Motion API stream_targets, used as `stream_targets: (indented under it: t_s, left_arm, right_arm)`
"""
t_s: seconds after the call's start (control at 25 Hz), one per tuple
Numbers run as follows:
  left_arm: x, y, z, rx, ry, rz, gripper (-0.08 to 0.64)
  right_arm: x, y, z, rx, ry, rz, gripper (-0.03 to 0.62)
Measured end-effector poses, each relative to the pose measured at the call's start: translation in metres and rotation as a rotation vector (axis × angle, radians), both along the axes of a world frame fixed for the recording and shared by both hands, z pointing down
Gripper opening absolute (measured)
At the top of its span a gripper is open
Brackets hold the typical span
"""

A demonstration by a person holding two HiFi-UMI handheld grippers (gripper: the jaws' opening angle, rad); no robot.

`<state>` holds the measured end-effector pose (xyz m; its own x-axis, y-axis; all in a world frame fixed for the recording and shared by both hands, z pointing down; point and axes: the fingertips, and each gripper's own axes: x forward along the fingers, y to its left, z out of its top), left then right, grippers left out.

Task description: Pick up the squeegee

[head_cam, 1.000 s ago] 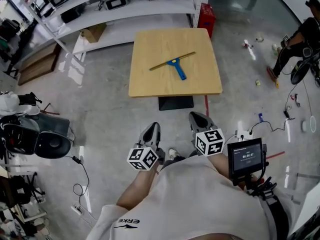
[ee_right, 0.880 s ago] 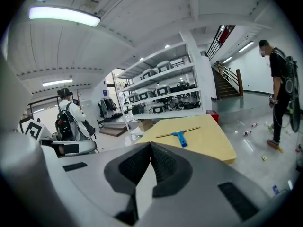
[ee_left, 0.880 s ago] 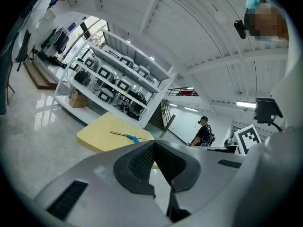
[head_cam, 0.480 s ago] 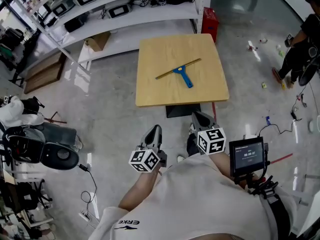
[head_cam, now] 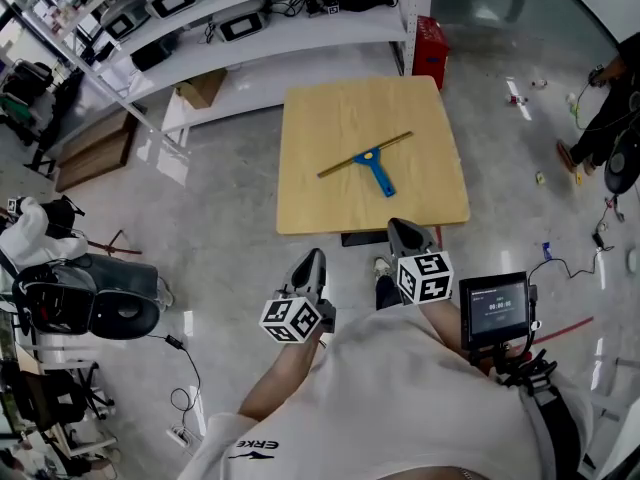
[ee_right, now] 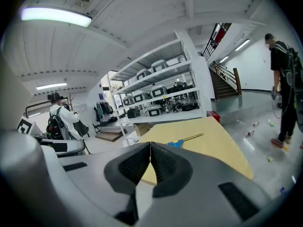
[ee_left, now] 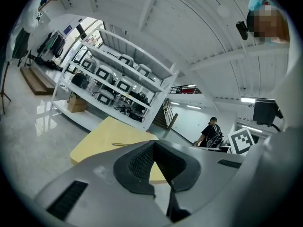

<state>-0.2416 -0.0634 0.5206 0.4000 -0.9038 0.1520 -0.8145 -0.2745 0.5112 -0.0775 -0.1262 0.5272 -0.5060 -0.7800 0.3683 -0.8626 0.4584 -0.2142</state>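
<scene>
- Left gripper (head_cam: 311, 262): jaws closed, nothing between them.
- Right gripper (head_cam: 400, 232): jaws pressed together, empty.
- Squeegee (head_cam: 372, 164): lies flat near the middle of the table (head_cam: 320, 118), at 12 o'clock from both grippers. Its blue handle points to 5 o'clock. Untouched.
- Risk: closed jaws reaching the handle would likely shove it across the smooth top, so they must part first.
- Risk: the handle lies low, so a jaw may scrape the wood or push the squeegee toward the edge.
- Surface: pale square wooden top, otherwise bare.
- Room: glossy grey floor (head_cam: 220, 218); white shelving (head_cam: 250, 28) at 11 o'clock; red box (head_cam: 430, 53) at 1 o'clock; person (head_cam: 610, 108) at 2 o'clock.
</scene>
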Motion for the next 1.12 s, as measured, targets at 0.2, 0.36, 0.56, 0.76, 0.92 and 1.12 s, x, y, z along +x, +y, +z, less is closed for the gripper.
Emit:
stream_targets:
  t_s: [0.2,0.36,0.56,0.76,0.92,1.12]
  left_arm:
    - [0.005,-0.032,0.001,-0.007,-0.024,0.015,0.003]
    - [0.016,-0.098,0.009,-0.022,-0.041,0.013,0.004]
    - [0.010,-0.101,0.006,-0.045,-0.053,0.020,0.005]
    - [0.019,-0.142,0.020,-0.070,-0.062,0.018,0.005]
    - [0.029,-0.160,0.032,-0.093,-0.066,0.032,0.005]
    - [0.036,-0.149,0.040,-0.121,-0.071,0.057,0.004]
  right_arm:
    - [0.001,-0.029,0.004,-0.007,0.001,-0.001,0.005]
    - [0.010,-0.095,0.019,-0.030,0.005,-0.011,0.005]
    - [0.006,-0.100,0.015,-0.039,0.031,-0.006,0.005]
    - [0.011,-0.140,0.034,-0.066,0.073,-0.041,0.005]
    - [0.013,-0.156,0.053,-0.102,0.119,-0.078,0.006]
    - [0.008,-0.149,0.074,-0.178,0.153,-0.115,0.036]
